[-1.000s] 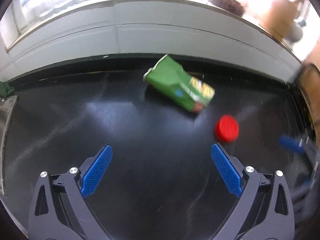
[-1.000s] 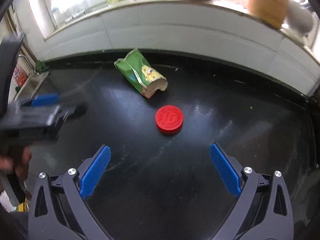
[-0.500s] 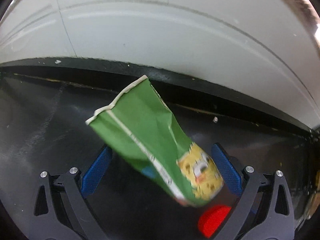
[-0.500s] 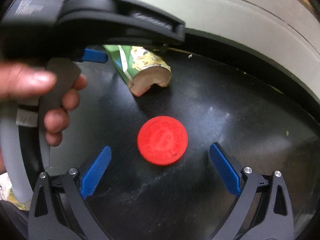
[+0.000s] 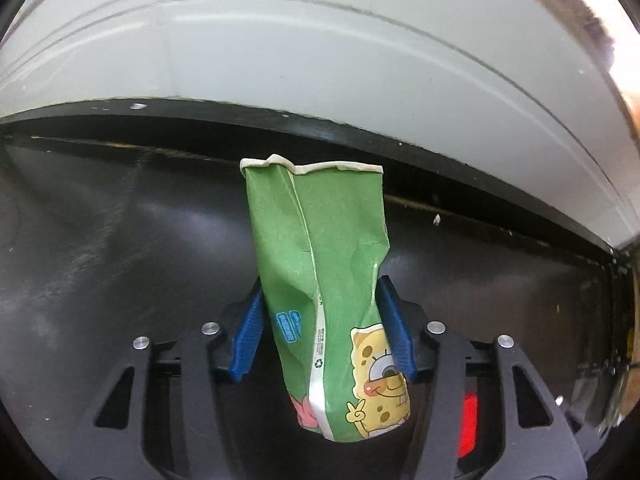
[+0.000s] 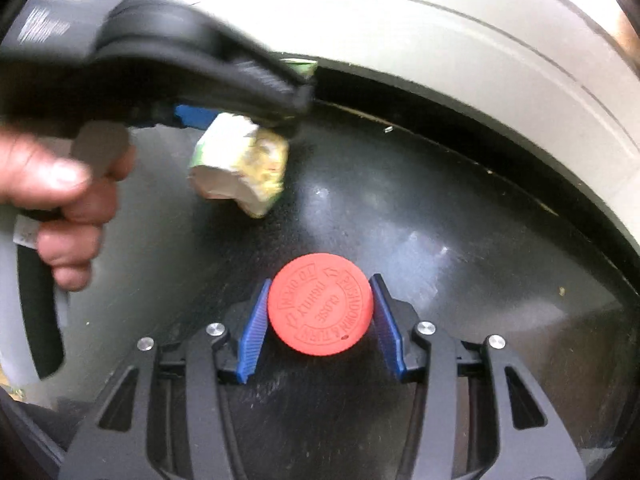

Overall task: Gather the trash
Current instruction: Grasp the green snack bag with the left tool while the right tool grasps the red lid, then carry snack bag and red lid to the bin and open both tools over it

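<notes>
A crumpled green snack carton [image 5: 324, 280] with a yellow cartoon print sits between the blue pads of my left gripper [image 5: 320, 328], which is shut on it. The carton's open end also shows in the right wrist view [image 6: 240, 168], under the left gripper's black body [image 6: 160, 60], and looks lifted off the counter. A round red bottle cap [image 6: 320, 304] lies between the blue pads of my right gripper [image 6: 318, 316], which is shut on it. A sliver of the red cap [image 5: 468, 424] shows low in the left wrist view.
The work surface is a black counter [image 6: 460, 240] backed by a white wall ledge [image 5: 320, 80]. A person's hand [image 6: 60, 192] grips the left tool's handle at the left of the right wrist view.
Both grippers have closed: the left one on the green carton, which now points straight forward, and the right one on the red cap after moving up to it.
</notes>
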The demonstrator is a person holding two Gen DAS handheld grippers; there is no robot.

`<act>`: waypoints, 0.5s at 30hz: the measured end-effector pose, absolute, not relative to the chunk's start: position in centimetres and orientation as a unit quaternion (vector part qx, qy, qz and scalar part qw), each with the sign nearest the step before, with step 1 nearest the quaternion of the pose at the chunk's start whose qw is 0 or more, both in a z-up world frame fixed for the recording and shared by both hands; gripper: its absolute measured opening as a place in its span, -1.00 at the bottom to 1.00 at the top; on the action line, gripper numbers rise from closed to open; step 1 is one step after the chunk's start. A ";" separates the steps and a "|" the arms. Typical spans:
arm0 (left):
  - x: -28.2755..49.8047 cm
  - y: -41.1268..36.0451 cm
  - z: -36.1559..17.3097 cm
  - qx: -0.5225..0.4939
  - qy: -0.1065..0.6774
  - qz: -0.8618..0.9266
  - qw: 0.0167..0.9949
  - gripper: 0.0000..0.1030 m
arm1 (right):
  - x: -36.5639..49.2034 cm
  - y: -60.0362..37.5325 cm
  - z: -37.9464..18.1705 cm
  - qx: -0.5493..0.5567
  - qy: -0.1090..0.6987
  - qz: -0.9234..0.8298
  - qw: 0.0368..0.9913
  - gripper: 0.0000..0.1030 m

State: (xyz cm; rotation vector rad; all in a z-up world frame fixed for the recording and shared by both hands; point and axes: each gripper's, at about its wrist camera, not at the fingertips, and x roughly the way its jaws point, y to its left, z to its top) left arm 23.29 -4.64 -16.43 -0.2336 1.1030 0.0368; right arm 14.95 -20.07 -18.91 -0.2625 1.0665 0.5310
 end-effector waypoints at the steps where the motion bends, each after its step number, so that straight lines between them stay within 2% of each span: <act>1: 22.6 -4.2 -16.1 -0.108 0.520 0.013 0.847 0.02 | 14.5 -20.2 -18.4 -0.121 0.499 0.246 0.822 -0.05; 15: 6.6 -0.4 -11.9 -0.007 0.490 -0.031 0.871 0.02 | 5.1 -20.1 -13.3 -0.092 0.484 0.231 0.839 -0.05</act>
